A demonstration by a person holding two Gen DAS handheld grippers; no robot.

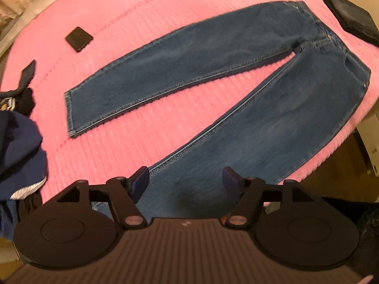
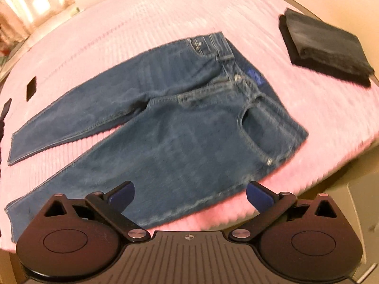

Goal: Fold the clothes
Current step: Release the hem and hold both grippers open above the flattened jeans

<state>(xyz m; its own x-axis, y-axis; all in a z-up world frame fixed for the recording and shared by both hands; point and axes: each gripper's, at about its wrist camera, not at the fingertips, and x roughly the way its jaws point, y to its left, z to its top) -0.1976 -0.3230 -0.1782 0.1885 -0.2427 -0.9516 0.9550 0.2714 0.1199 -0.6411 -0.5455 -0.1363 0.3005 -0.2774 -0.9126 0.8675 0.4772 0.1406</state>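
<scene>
left tool [image 1: 186,177], nearest the left wrist camera, has its two blue-padded fingers [image 1: 140,180] spread wide apart with nothing between them; it hovers over the lower part of the near leg of the blue jeans [image 1: 213,90]. the jeans lie flat and fully unfolded on the pink bedspread [image 1: 118,11], legs splayed in a v, waistband toward the far right, far leg cuff pointing left. no fold has been made in this garment. a crumpled navy garment with a white trim [image 1: 21,156] sits at the left edge, judged to be awaiting its turn. a small flat black object [image 1: 78,38] lies on the bedspread beyond the far leg; its identity cannot be determined. a folded dark item [image 1: 350,16] rests at the upper right corner.

right tool [image 2: 190,195], nearest the right wrist camera, is likewise spread wide and holds nothing; it hovers above the near edge of the jeans [image 2: 177,130] at the thigh, close to the bed's edge. the front pocket and fly face upward. the folded black garment [image 2: 324,47] lies well apart from the jeans at the upper right, judged to be a completed item.

status, as a judgement: one piece folded, jeans laid out and ready for the first fold, at least one further garment remaining.
</scene>
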